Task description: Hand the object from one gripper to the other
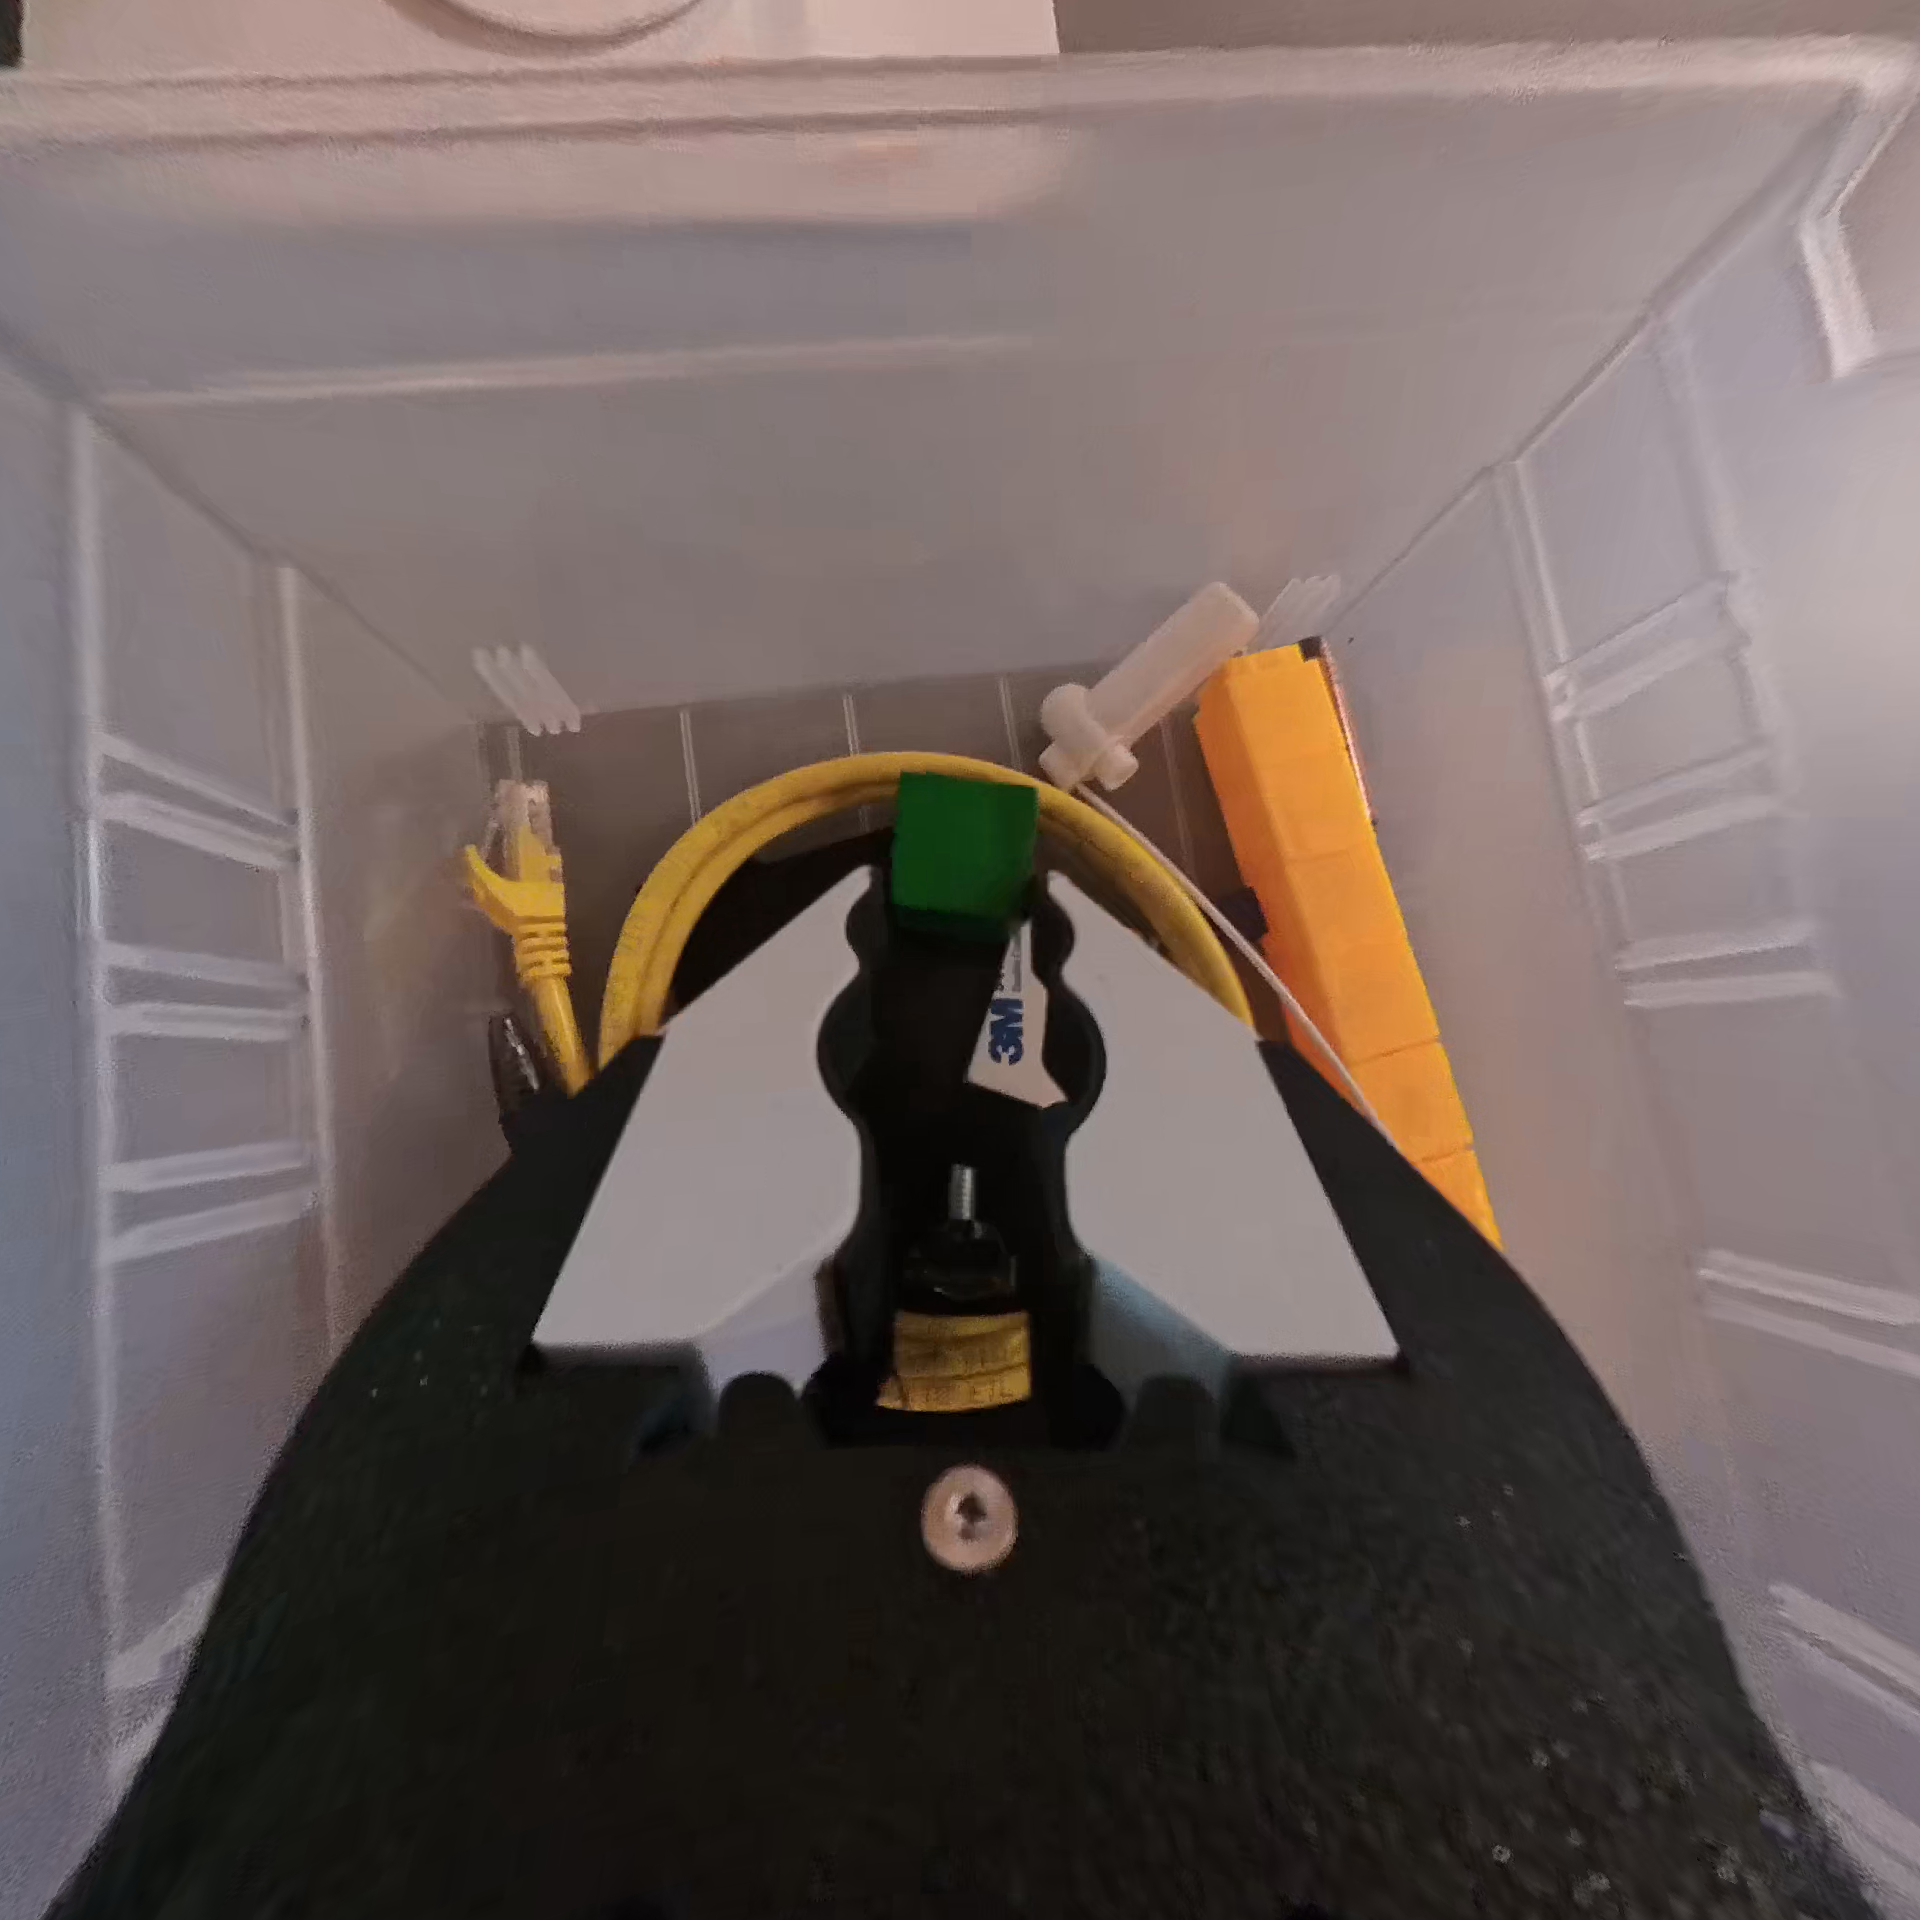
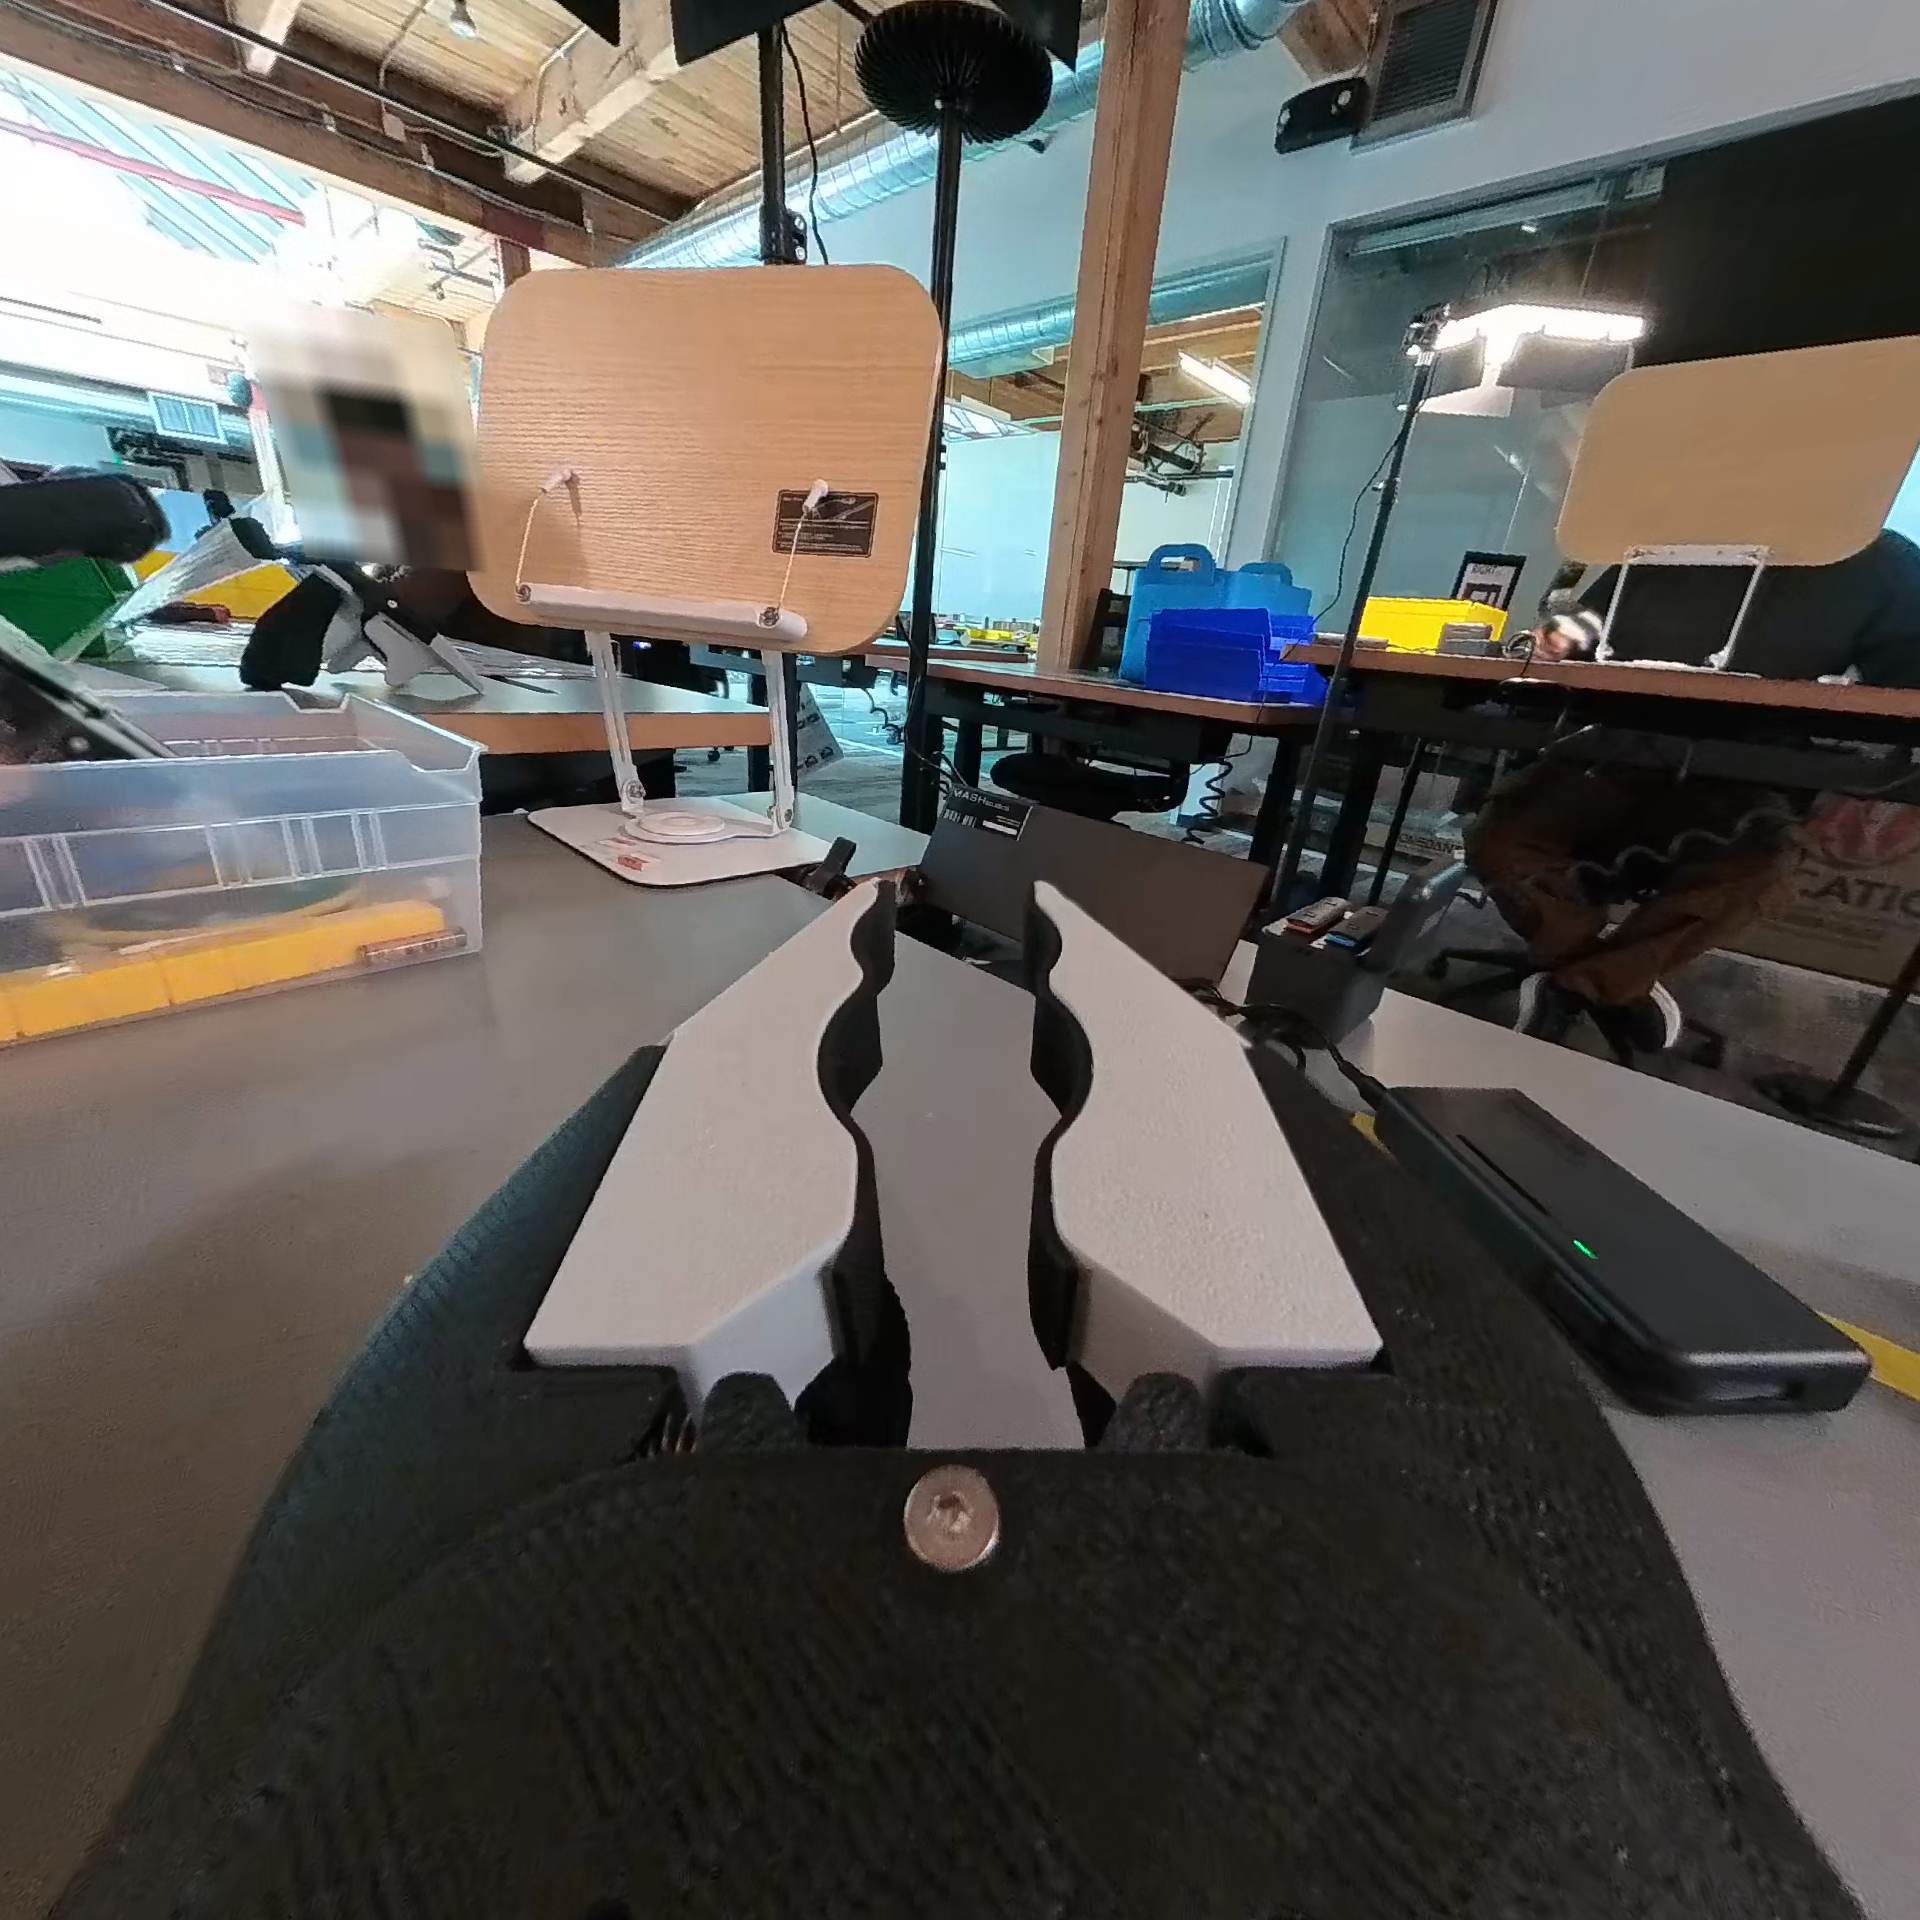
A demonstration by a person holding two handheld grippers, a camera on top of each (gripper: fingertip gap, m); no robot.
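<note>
- Left gripper [image 1: 961,883]: down inside a translucent plastic bin [image 1: 1621,790], jaws closed narrow on a green block [image 1: 961,857] pinched at the fingertips. A white paper tab [image 1: 1008,1039] hangs from the block between the fingers.
- Room inside bin: walls close on both sides and ahead. Floor ahead is crowded: coiled yellow cable [image 1: 665,914] arcs just behind the block, its plug [image 1: 525,883] standing near the left corner.
- Orange brick strip [image 1: 1340,914] leans along the right wall; white plastic peg [image 1: 1132,691] lies beside its top end, a thin white wire trailing from it.
- Whether the block touches the cable: cannot tell; gripper body hides the bin floor below.
- Right gripper [image 2: 961,914]: low over the grey table [image 2: 312,1143], jaws apart with a moderate gap, nothing between them. Open table ahead and to its left.
- Right-side obstacles: black power bank [image 2: 1600,1236] just beside, cable attached; black box [image 2: 1101,883] ahead of fingertips.
- The bin [image 2: 229,831] sits well left; contents blurred through its wall. Wooden stand [image 2: 707,457] behind it.
</note>
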